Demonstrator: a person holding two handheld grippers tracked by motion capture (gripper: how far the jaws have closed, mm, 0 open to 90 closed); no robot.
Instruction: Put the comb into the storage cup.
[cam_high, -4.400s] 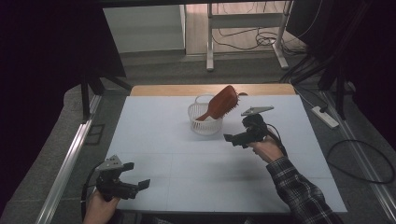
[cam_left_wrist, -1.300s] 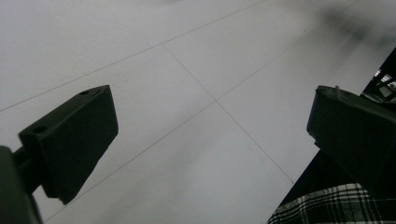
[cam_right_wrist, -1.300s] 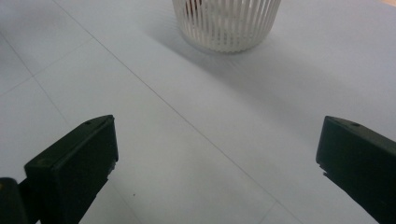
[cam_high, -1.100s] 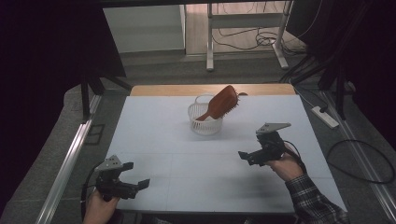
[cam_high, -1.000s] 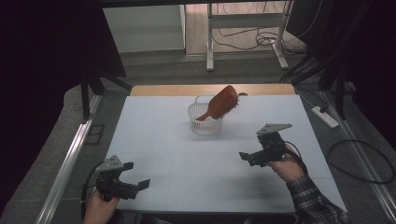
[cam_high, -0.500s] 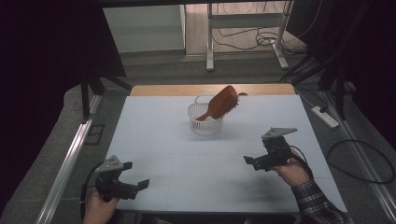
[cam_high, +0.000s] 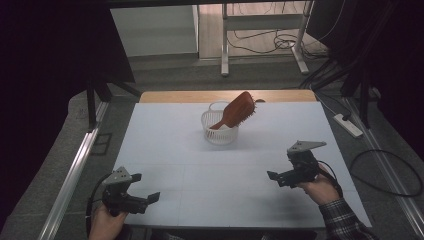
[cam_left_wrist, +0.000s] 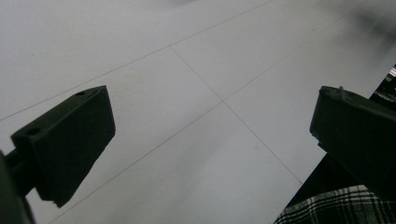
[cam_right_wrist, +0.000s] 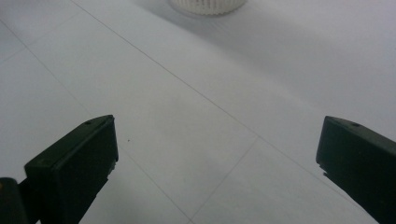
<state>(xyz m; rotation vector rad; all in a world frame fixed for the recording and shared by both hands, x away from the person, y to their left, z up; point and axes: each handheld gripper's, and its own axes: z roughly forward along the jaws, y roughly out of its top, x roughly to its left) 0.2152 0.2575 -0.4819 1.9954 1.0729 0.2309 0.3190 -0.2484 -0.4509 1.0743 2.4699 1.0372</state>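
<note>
While jaws gape wide, right gripper (cam_high: 274, 176) holds nothing.

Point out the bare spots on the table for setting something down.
Free: the wide stretch between left tool and right tool, and both sides of the basket. Crowded only at the far middle, where the basket holds the hairbrush.

Right gripper view: white basket (cam_right_wrist: 208, 5) cut off by the edge at 12 o'clock, only its base visible. High view: hairbrush (cam_high: 235, 111) handle end hidden inside basket; bristles too small to resolve.
</note>
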